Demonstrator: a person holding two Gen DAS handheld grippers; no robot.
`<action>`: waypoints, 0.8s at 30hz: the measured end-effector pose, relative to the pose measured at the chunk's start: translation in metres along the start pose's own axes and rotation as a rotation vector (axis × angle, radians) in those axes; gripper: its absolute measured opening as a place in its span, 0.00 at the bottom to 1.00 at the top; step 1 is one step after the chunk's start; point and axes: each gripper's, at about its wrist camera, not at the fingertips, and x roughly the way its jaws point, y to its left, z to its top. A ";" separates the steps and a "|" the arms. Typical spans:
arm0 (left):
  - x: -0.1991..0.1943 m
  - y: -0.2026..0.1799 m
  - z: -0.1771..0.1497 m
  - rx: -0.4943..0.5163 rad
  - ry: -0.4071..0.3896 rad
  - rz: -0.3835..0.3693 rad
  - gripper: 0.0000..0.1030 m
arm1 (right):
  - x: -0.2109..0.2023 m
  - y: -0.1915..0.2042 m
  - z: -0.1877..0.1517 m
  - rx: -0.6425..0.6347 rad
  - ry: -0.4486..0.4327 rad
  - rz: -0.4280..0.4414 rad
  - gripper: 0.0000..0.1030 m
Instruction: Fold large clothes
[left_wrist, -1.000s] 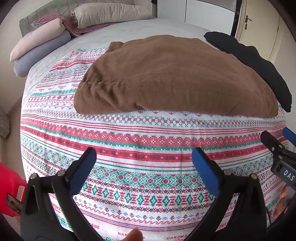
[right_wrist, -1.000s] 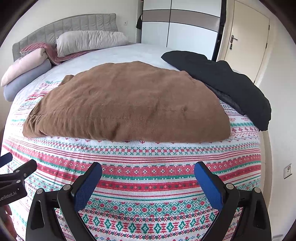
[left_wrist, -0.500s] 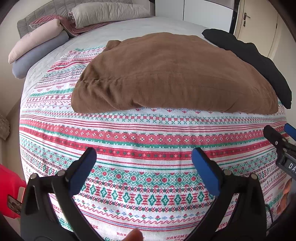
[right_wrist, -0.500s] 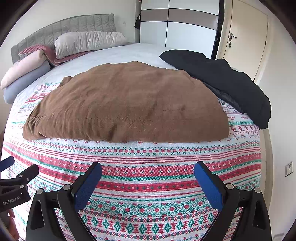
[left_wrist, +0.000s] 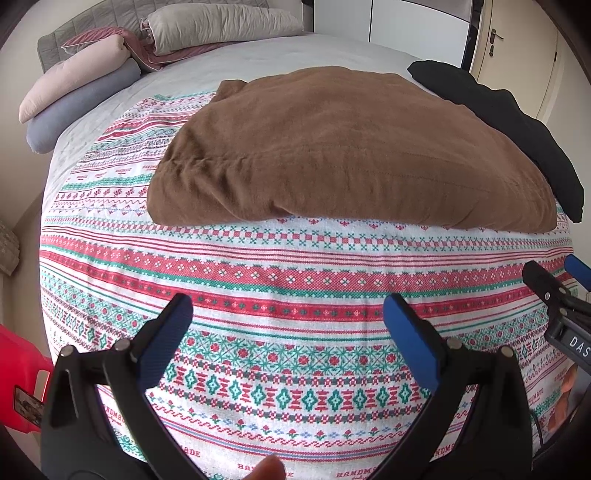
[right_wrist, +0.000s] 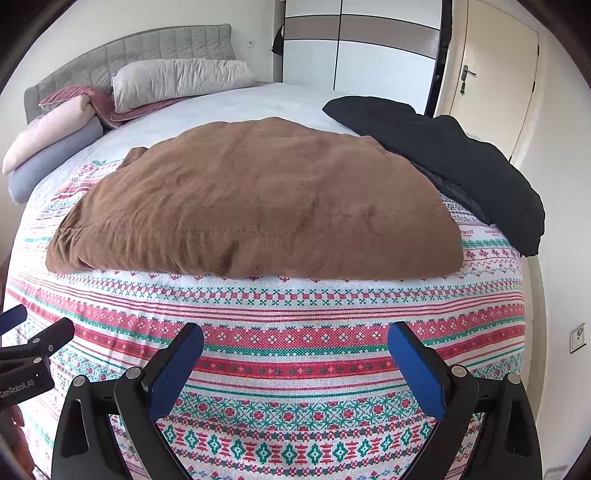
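Presently, both the left claw (left_wrist: 286, 319) and right claw (right_wrist: 295, 345) hang spread and empty over the bed's (right_wrist: 295, 314) near edge; the brown garment (right_wrist: 258, 199) lies mid-bed, its right end touching a black garment (right_wrist: 443, 155). A careless pinch there risks catching both, or only the top layer.

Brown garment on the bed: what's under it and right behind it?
The brown garment lies on the patterned cloth. Behind its right side a black jacket rests against it; plain grey bedsheet lies beyond. Whatever sits beneath the garment is covered.
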 end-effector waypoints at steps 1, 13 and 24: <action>0.000 0.000 0.000 0.000 -0.002 0.001 0.99 | 0.000 0.000 0.000 0.000 0.001 0.000 0.98; 0.005 0.005 0.000 -0.019 0.032 -0.020 0.99 | -0.003 0.000 0.000 0.001 -0.001 -0.004 0.98; -0.018 -0.007 0.011 0.001 0.047 -0.003 0.99 | -0.031 0.000 0.009 0.033 -0.004 -0.004 0.98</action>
